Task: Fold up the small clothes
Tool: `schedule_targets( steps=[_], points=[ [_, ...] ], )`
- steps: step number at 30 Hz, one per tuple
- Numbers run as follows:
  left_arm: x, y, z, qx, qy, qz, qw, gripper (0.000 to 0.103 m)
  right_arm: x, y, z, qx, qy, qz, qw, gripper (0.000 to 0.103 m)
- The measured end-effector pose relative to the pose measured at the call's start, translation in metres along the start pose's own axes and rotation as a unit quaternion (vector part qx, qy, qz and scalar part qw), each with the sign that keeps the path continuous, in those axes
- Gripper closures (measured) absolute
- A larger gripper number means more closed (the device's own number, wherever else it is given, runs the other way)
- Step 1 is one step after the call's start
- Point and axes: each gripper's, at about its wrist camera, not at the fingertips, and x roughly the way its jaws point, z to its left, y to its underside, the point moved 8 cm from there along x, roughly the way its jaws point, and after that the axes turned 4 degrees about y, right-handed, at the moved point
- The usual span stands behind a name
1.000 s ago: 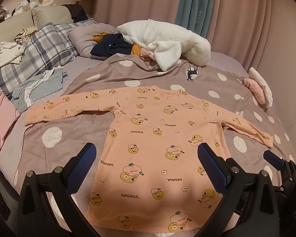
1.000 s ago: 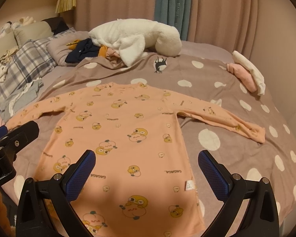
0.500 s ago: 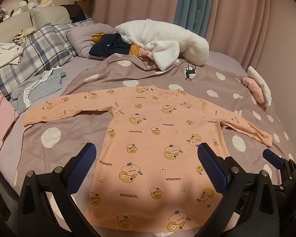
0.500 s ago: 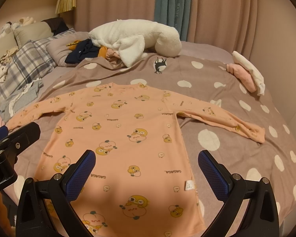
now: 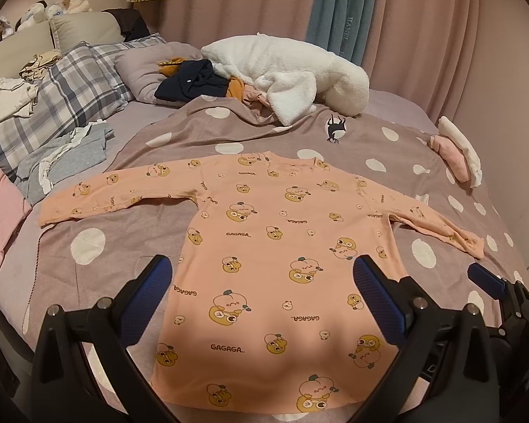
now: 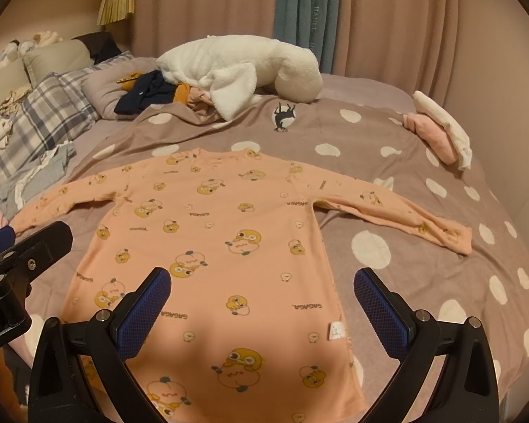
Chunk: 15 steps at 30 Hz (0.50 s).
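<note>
An orange long-sleeved child's shirt (image 5: 275, 246) with a cartoon print lies flat on the dotted blanket, both sleeves spread out; it also shows in the right wrist view (image 6: 215, 246). My left gripper (image 5: 261, 296) is open and empty, hovering above the shirt's lower part near the hem. My right gripper (image 6: 261, 299) is open and empty above the shirt's lower right part. The right gripper's tip (image 5: 486, 282) shows at the right edge of the left view, and the left gripper's body (image 6: 21, 261) shows at the left of the right view.
The brown dotted blanket (image 5: 130, 232) covers the bed. A white plush toy (image 5: 285, 70) and dark clothes (image 5: 190, 84) lie at the back. Plaid pillow (image 5: 74, 95), grey garment (image 5: 67, 158) and pink cloth (image 5: 0, 211) lie left. Folded pink and white clothes (image 5: 458, 155) sit right.
Both grippers stay open and nearly still. The left view has shifted very slightly, so the shirt sits a little higher in frame.
</note>
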Motion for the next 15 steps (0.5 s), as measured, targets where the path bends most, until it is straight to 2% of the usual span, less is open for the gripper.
schedule_targets(
  steps=[15],
  points=[
    [-0.0006, 0.0021, -0.0023, 0.003, 0.003, 0.000, 1.0000, 0.000, -0.0002, 0.0006, -0.0016, 0.000, 0.000, 0.001, 1.000, 0.000]
  ],
)
